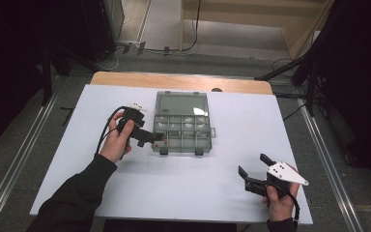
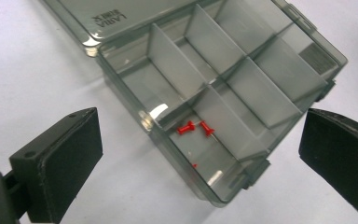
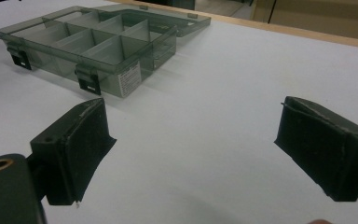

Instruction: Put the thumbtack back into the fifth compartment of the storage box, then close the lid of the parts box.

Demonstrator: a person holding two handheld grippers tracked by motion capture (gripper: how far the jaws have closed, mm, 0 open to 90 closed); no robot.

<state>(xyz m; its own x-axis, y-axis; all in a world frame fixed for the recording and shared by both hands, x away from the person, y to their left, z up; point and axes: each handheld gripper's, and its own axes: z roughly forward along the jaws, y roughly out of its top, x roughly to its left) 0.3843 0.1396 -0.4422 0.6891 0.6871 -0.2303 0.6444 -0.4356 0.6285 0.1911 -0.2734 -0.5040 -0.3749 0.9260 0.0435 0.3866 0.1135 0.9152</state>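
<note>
A smoky transparent compartment box (image 1: 188,137) lies open at the table's middle, its lid (image 1: 181,105) flat behind it. My left gripper (image 1: 160,140) hovers at the box's near left corner. In the left gripper view its jaws (image 2: 198,121) stand wide apart and open, with nothing between the pads. Below them two red push pins (image 2: 193,127) lie in a corner compartment of the box (image 2: 182,168), and part of a third shows nearer. My right gripper (image 1: 252,163) is at the table's front right, open and empty (image 3: 192,107), facing the box (image 3: 98,46) from a distance.
A white sheet (image 1: 222,183) covers the table, with a wooden strip (image 1: 174,79) bare along the far edge. The other compartments look empty. Beyond the table are floor rails (image 1: 319,140), cables and dark stands.
</note>
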